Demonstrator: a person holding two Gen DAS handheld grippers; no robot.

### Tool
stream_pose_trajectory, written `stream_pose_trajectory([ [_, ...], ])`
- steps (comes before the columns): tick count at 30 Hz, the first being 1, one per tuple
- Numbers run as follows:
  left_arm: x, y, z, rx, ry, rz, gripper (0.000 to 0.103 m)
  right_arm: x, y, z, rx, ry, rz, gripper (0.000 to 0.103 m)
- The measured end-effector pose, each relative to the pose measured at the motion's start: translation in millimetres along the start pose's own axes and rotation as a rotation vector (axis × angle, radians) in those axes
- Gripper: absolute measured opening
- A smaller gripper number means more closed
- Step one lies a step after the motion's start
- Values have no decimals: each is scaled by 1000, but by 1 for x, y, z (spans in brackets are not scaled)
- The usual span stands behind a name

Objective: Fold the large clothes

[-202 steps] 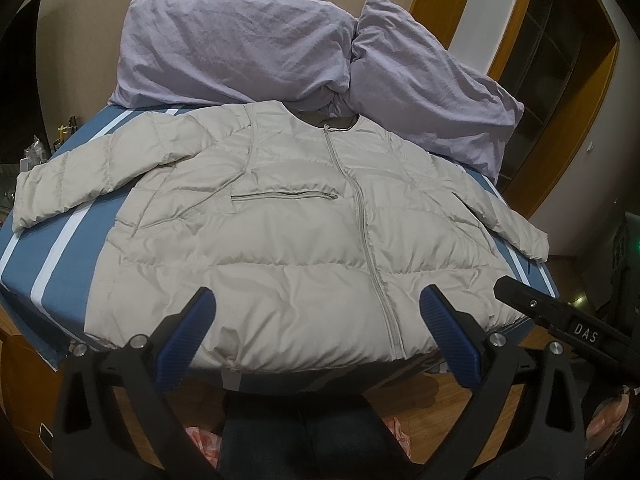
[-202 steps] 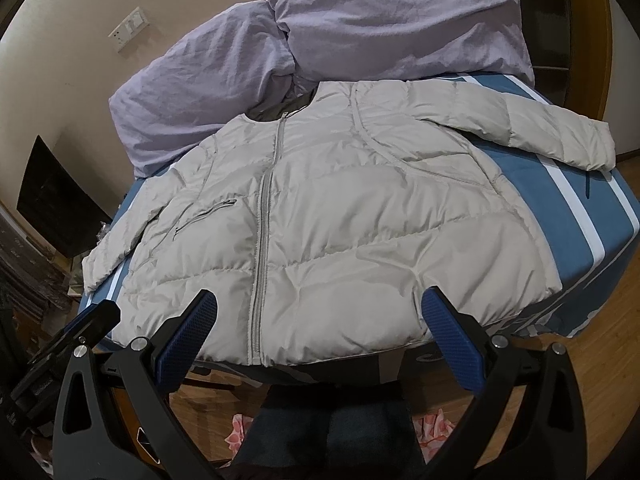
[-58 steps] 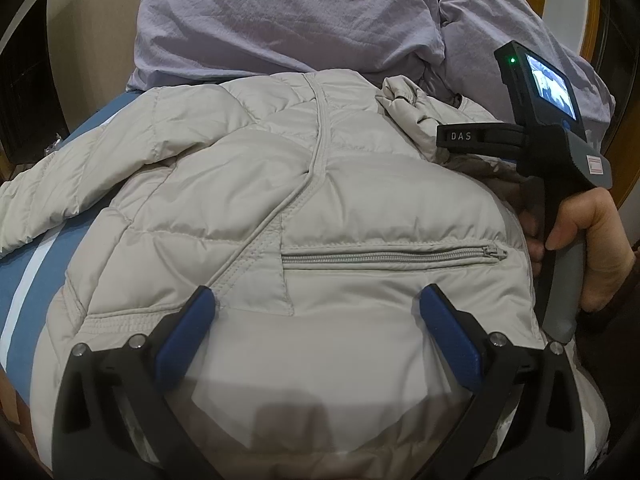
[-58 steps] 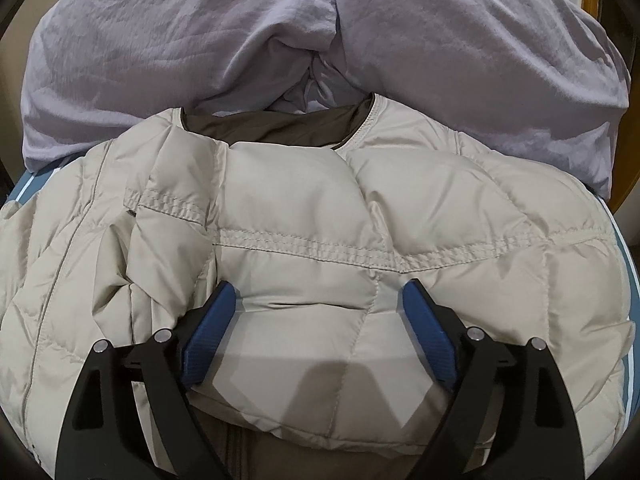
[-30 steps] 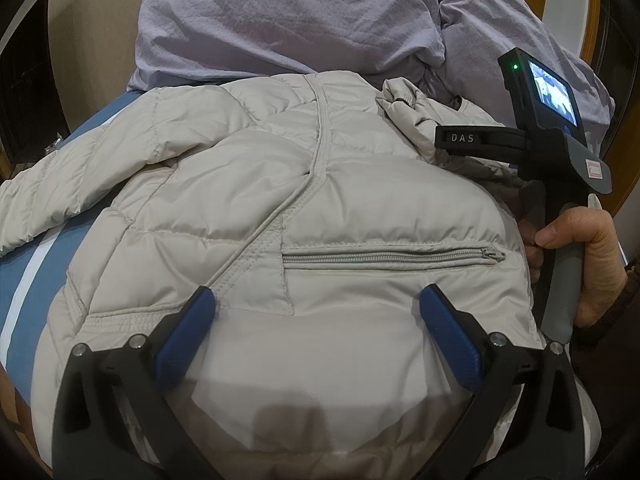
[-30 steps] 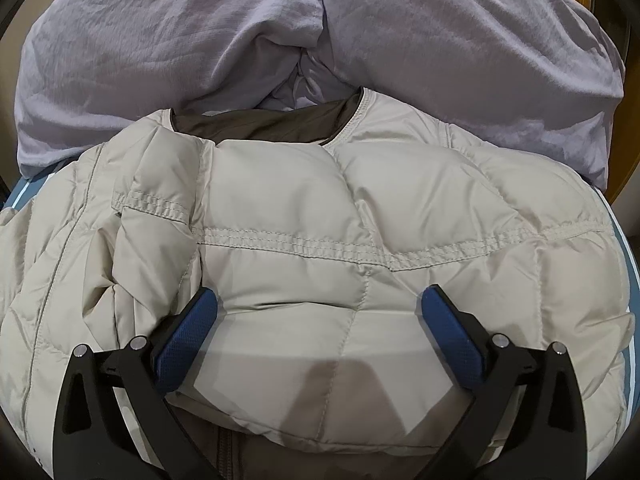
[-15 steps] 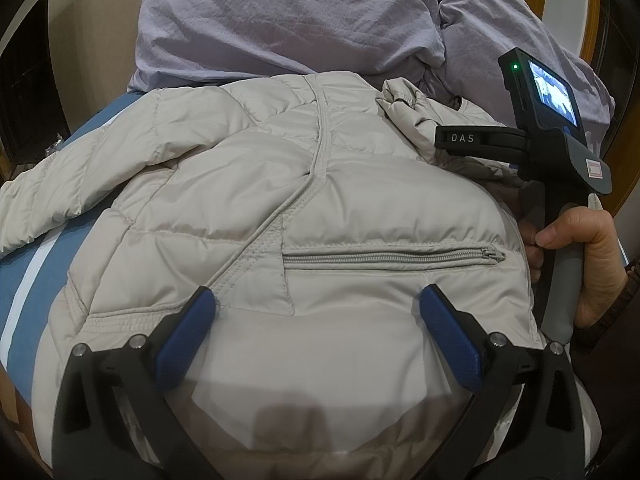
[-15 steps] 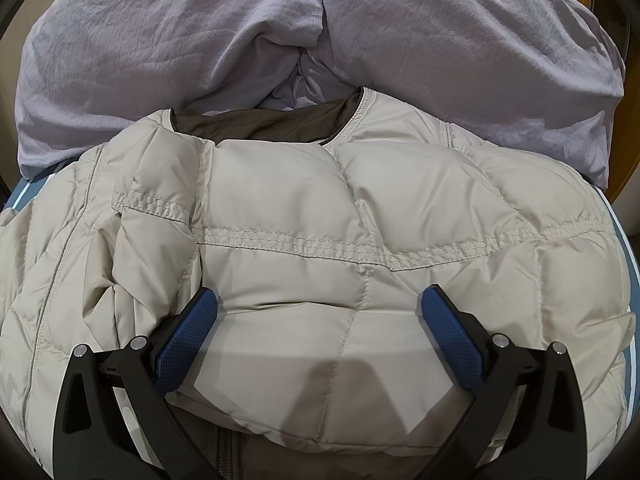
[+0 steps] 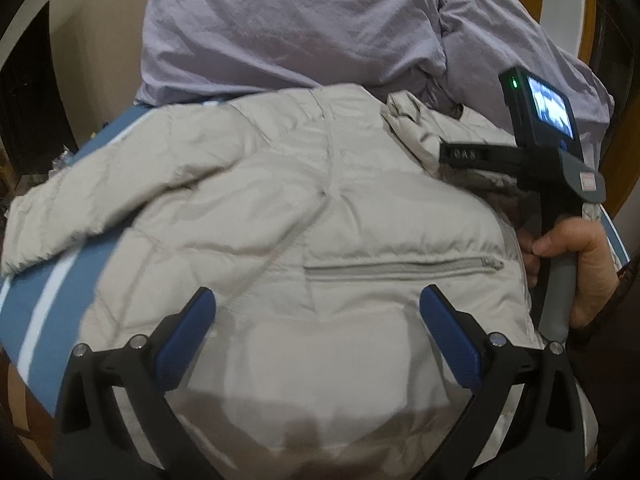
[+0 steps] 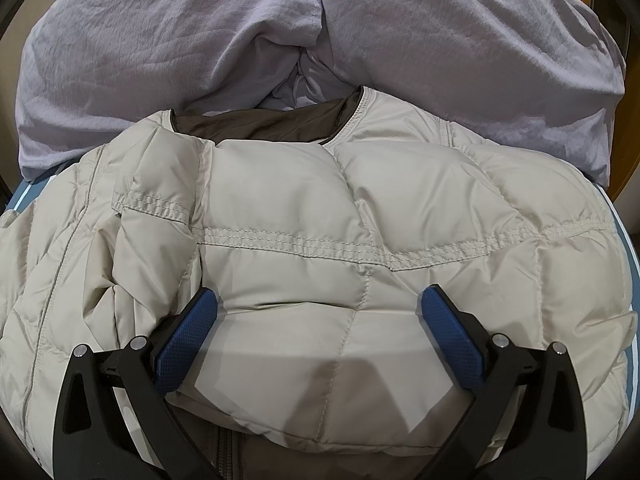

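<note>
A beige puffer jacket (image 9: pixel 280 208) lies on the bed, its right sleeve folded across the chest (image 10: pixel 360 216). Its left sleeve (image 9: pixel 80 200) still stretches out to the left over the blue sheet. My left gripper (image 9: pixel 316 312) is open, just above the jacket near the chest pocket zipper (image 9: pixel 400 270). My right gripper (image 10: pixel 318 314) is open, hovering over the folded sleeve below the brown-lined collar (image 10: pixel 272 124). The right gripper's handle and screen, held by a hand, show in the left wrist view (image 9: pixel 560 168).
Two lilac pillows (image 10: pixel 200 40) lie at the head of the bed behind the collar. The blue sheet with white stripes (image 9: pixel 40 300) shows at the left. A wooden door frame (image 9: pixel 624 160) stands at the right.
My right gripper opened about a second ago and let go of the folded sleeve. The left gripper has shifted slightly right and back, with the view blurred. The jacket has not moved.
</note>
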State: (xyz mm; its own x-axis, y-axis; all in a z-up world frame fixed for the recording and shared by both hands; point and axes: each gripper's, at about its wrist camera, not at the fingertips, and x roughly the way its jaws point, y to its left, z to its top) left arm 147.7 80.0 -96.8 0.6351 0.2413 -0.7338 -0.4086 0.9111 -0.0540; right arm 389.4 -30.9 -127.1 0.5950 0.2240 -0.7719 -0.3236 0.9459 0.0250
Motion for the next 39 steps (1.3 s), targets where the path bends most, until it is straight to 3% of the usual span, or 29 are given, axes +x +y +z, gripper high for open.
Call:
stream_pose_trajectory([
  [24,-13,76,28,-65,-52,160,101,-2,2,-2,8,1,7,102],
  [39,-7,192,41,-187,-33,291,101,-2,2,-2,11,2,9,102],
])
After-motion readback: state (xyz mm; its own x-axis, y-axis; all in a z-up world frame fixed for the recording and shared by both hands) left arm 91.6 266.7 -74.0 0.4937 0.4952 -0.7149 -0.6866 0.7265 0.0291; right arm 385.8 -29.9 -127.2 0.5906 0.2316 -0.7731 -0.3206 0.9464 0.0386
